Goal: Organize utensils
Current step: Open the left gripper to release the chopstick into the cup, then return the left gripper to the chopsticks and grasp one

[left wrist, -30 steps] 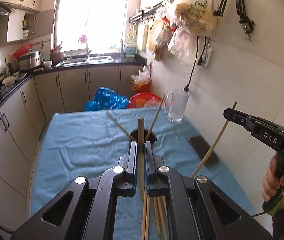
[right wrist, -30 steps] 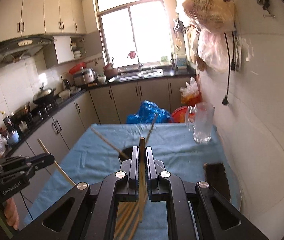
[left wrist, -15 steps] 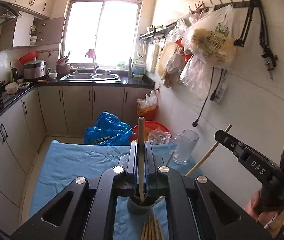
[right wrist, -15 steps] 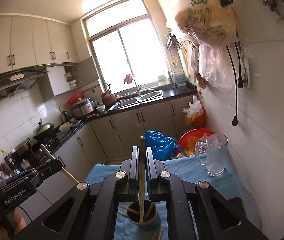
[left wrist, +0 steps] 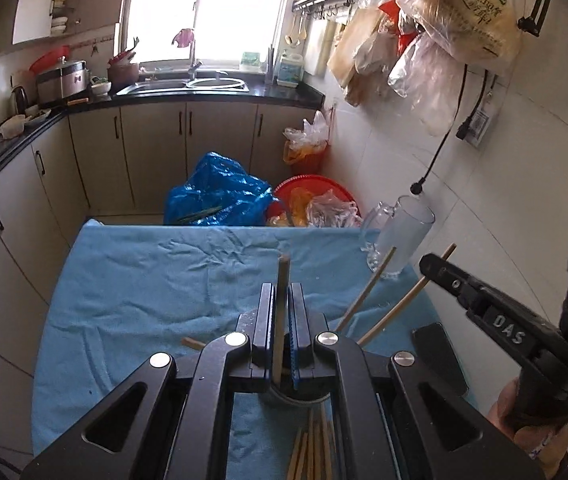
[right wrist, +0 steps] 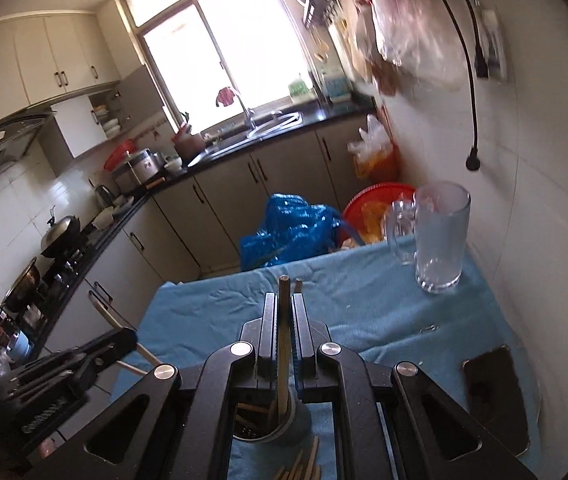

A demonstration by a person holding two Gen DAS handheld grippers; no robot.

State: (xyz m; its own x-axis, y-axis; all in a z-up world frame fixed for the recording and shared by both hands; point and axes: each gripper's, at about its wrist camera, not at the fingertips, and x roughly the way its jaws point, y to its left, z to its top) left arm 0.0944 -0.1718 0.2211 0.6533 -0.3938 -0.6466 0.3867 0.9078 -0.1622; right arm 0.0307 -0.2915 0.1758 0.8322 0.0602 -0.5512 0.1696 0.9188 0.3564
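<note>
Pinching a chopstick (left wrist: 283, 280) each — left tongs (left wrist: 282, 300) | right tongs (right wrist: 284, 312) tilted down over holder (right wrist: 262, 428)

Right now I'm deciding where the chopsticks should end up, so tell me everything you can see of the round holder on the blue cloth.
The holder is a small dark metallic-looking cylinder with an open round mouth, standing upright on the blue cloth, largely hidden behind both hand-held grippers. Several wooden chopsticks already lean inside. The chopstick clamped in the right hand-held gripper reaches down into its mouth. Loose chopsticks lie just in front; whether they touch it is unclear.
</note>
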